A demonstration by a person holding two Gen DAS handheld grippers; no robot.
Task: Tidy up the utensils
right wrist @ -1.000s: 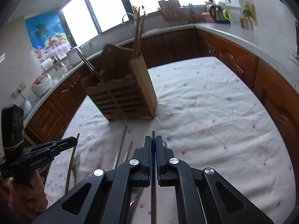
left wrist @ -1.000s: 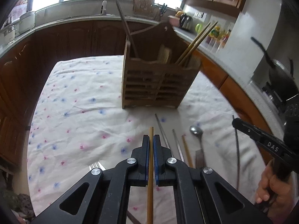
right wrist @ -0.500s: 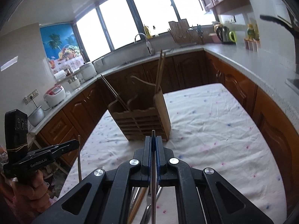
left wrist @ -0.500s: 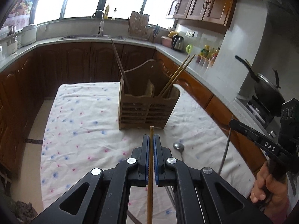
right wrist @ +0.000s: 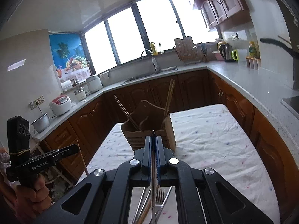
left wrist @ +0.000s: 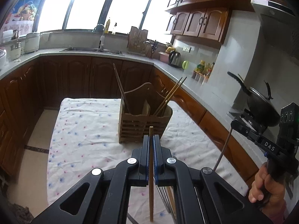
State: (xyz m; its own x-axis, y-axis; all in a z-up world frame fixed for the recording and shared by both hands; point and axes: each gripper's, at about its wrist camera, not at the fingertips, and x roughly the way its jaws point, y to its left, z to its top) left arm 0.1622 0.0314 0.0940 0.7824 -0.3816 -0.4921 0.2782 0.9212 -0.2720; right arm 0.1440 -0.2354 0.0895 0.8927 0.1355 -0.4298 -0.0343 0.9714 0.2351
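Setting: a kitchen table under a white flowered tablecloth (left wrist: 80,130), dark wood cabinets and a grey counter around it.
What has changed: a second ago both cameras looked close down on the cloth and the utensils lying there; now both sit higher and further back, and the table looks smaller and further off. Each gripper has lifted its piece clear of the cloth.
Meaning for the task: picking up looks finished; the carry to the holder seems to be the step in hand, with the drop-in not yet done.
Left gripper (left wrist: 151,140): jaws closed tight on a wooden chopstick (left wrist: 151,186), which runs straight between the blue pads, its blunt tip poking just past them.
Right gripper (right wrist: 153,140): jaws pinched on a thin metal chopstick (right wrist: 153,196), grey and slim, seen edge-on between the pads.
Holder: a slatted wooden utensil holder (left wrist: 142,128) stands upright on the cloth ahead of both grippers, well apart from them; it already has chopsticks leaning inside.
Left on the table: a fork (right wrist: 160,196) and a few more chopsticks lie below the right gripper.
Person: a hand (left wrist: 265,186) grips the right tool's handle.
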